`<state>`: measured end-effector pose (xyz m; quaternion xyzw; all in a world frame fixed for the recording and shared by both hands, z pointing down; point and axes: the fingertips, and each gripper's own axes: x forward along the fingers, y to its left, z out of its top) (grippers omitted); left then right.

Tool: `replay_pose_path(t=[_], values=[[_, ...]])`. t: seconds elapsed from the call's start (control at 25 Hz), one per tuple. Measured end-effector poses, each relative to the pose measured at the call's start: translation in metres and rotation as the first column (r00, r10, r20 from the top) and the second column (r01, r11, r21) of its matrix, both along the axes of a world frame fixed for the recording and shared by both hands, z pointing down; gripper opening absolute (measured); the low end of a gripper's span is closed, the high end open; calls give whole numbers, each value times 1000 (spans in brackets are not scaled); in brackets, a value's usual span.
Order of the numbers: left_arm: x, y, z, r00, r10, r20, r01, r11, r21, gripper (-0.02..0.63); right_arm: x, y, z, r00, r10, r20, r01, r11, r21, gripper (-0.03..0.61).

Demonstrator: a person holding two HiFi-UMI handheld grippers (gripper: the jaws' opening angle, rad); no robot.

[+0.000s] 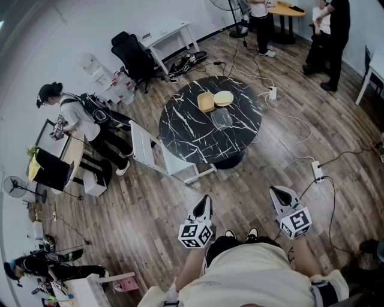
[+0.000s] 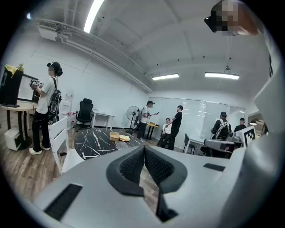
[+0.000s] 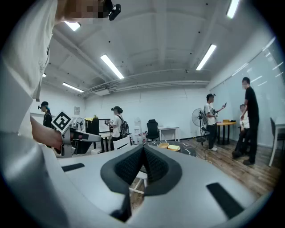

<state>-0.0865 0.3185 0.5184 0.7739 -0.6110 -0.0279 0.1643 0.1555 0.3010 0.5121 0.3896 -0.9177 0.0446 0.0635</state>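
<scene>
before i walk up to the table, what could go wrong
The power strip and its cables lie across the floor on your right, a likely trip hazard. The white chair stands close beside the black table, so the left gripper might knock it. The clear container is hard to see and may be bumped.

Open room, white walls (image 1: 54,30), wood-plank floor (image 1: 144,204) throughout. I count one round black marble table (image 1: 186,132) mid-room, with a white chair (image 1: 144,147) just beside it. Against the far wall: black office chair (image 1: 133,54), white desk (image 1: 170,35). Small wooden table (image 1: 287,10) in the far corner. Standing fan (image 1: 13,187) at the left edge. White cables (image 1: 294,120) and a power strip (image 1: 317,171) trail across the floor. Ceiling is white, long tube lights (image 3: 111,66) lit. Glass partition (image 2: 200,116) along one side.
</scene>
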Motion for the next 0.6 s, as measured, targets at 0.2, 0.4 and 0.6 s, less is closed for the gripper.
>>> replay_pose_path(t=[0.2, 0.4, 0.6], values=[[-8, -15, -2, 1000, -8, 25, 7, 1000, 16, 20, -2, -14, 8, 1000, -13, -1, 13, 1000, 15, 6], [-2, -19, -9, 999, 3, 41, -4, 999, 32, 21, -7, -17, 4, 999, -43, -3, 43, 999, 17, 6], [12, -25, -16, 996, 38, 79, -42, 998, 56, 21, -14, -23, -2, 998, -68, -10, 68, 997, 46, 6]])
